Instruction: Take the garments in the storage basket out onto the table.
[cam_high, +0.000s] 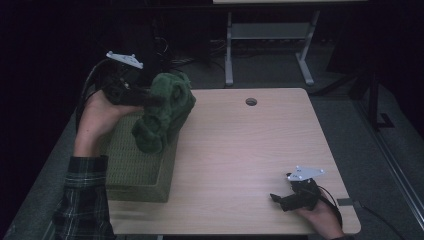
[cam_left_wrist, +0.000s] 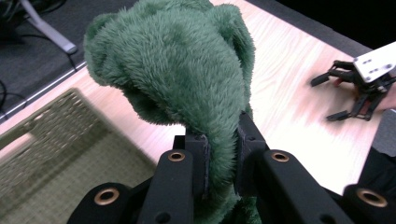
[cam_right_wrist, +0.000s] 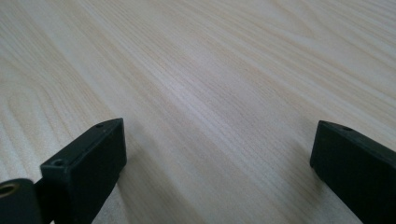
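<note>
No text, label, brand, number or sign can be read on anything here.

The green plush toy (cam_high: 165, 111) hides the left hand-held gripper (cam_high: 152, 100) tips; the basket (cam_left_wrist: 56, 154) runs off the lower left, blurred.

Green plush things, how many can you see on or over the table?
1. The green plush toy hangs from the left tool, pinched between its jaws, above the woven basket's far corner. The toy covers part of the basket's inside, so more could lie hidden there.
</note>
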